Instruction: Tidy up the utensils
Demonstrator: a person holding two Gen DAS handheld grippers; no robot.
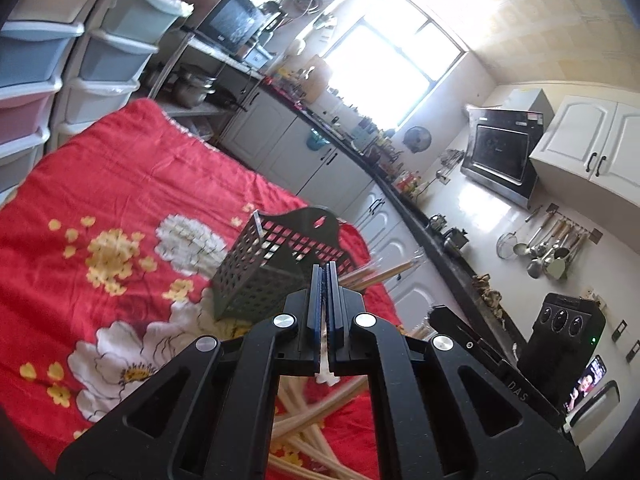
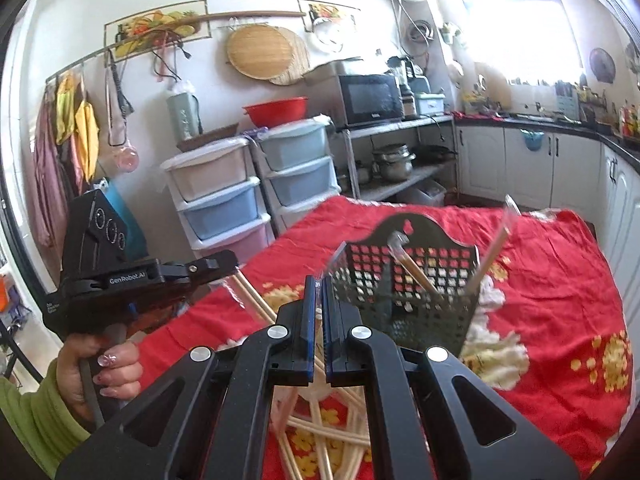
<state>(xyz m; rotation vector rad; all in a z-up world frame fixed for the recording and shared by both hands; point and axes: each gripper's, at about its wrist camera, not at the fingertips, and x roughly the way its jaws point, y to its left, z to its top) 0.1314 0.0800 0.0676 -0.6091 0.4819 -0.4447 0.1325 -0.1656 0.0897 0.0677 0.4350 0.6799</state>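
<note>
Sunlit kitchen cabinets and a dark counter run behind a bench covered with a red flowered cloth (image 1: 120,184).

From the left wrist view, the left gripper (image 1: 325,280) has its fingers pressed together, and a pale chopstick seems to be pinched between them; its lower end shows under the fingers. The dark perforated utensil holder (image 1: 264,268) stands on the cloth just ahead, a little to the left of the fingers. More loose chopsticks (image 1: 316,432) lie crossed on the cloth below the gripper. At the right edge a part of the other gripper is visible, with blurred sticks near it.

From the right wrist view, the right gripper (image 2: 318,292) has its fingers almost closed, with a thin pale chopstick between them. The holder already contains two chopsticks (image 2: 416,272), both leaning. A hand (image 2: 100,364) in a green sleeve carries the left gripper at the left side, with a stick pointing out of it.

I judge that both grippers bring a chopstick toward the holder. The risk is that a thin stick turns in the narrow grip and hits the holder's rim, so it falls back on the cloth. The light holder can also tip if a stick pushes its wall, and the two grippers may collide above the opening.
</note>
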